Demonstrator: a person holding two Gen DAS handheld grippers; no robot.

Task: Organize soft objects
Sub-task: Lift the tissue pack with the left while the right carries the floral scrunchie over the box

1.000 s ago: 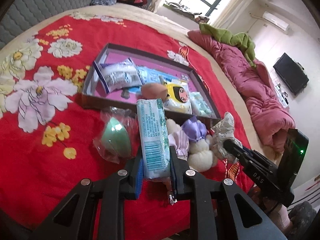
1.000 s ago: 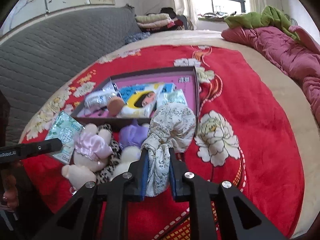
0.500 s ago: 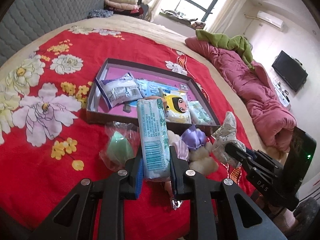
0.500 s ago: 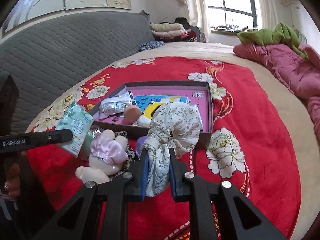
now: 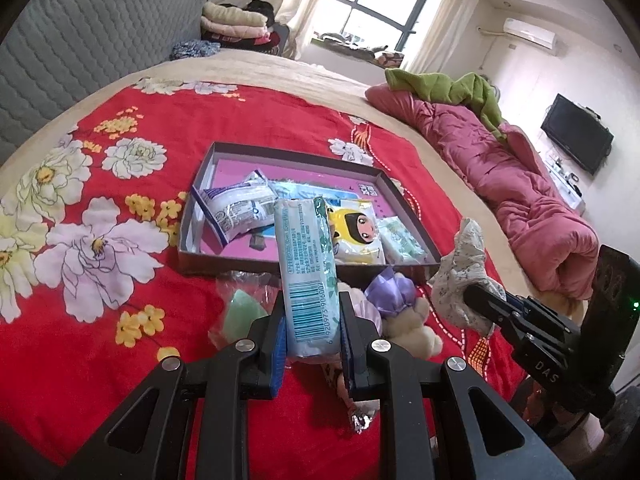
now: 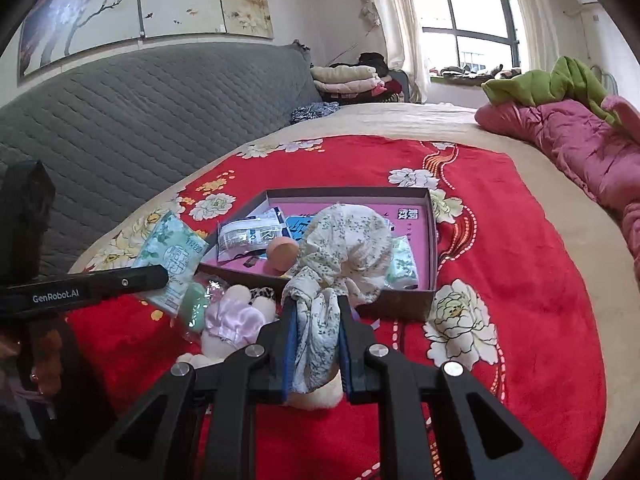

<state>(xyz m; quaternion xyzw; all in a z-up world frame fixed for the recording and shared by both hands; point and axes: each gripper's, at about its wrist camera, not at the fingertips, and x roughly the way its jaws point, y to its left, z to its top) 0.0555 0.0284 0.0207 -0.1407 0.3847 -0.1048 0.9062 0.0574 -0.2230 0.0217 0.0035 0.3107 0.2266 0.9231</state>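
Observation:
My left gripper [image 5: 312,322] is shut on a pale blue-green tissue pack [image 5: 306,264], held above the red blanket in front of the box; the pack also shows in the right wrist view [image 6: 172,256]. My right gripper [image 6: 318,330] is shut on a floral cloth scrunchie [image 6: 340,248], also seen in the left wrist view [image 5: 464,276]. The shallow pink-lined box [image 5: 298,151] [image 6: 430,248] holds several packets and a peach sponge [image 6: 282,254]. In front of it lie a bagged green sponge [image 5: 240,312], a plush toy [image 5: 408,320] and a pink cloth [image 6: 234,316].
The red floral blanket [image 5: 100,240] covers the bed. A pink quilt [image 5: 532,200] with a green cloth lies along the right side. A grey quilted headboard [image 6: 140,120] stands at the left, folded clothes at the far end.
Both grippers have lifted and pulled back a little with their objects still held; the box and the loose items now sit lower and farther in view.

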